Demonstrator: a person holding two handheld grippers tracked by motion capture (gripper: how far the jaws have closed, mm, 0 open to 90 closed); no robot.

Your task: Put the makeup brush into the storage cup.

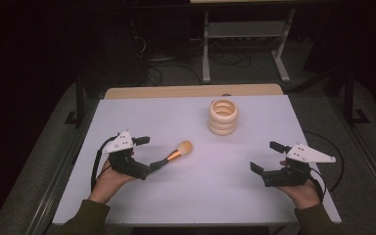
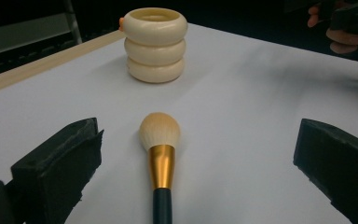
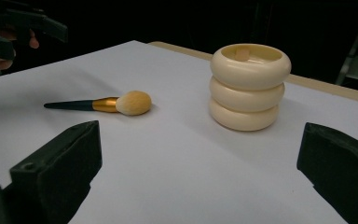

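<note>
The makeup brush (image 1: 176, 155) lies flat on the white counter (image 1: 127, 117), left of the middle, its fluffy head pointing to the far right and its dark handle running back toward the left hand-held gripper (image 1: 152, 152). That gripper stands wide open and sits right at the handle's near end; in the left gripper view the brush (image 2: 161, 158) runs straight up the middle between the two black jaws, neither jaw touching it. The right hand-held gripper (image 3: 200, 177) is wide open too, holding nothing, low over the near right part of the counter and well apart from the brush. The cream ringed holder (image 1: 223, 117), three stacked rings with an open top, stands upright toward the far side, right of the brush

From where I stand the step is the pick-up of the brush, likely for dropping into that holder. To do it well I'd keep the left gripper lined up as it is, slide forward a little so the pads close on the dark handle rather than the gold ferrule (image 2: 161, 159) or the bristles, and squeeze squarely so the thin handle doesn't roll or skid on the smooth counter. A grip near the handle's middle should leave the head free to tip upward later
</note>
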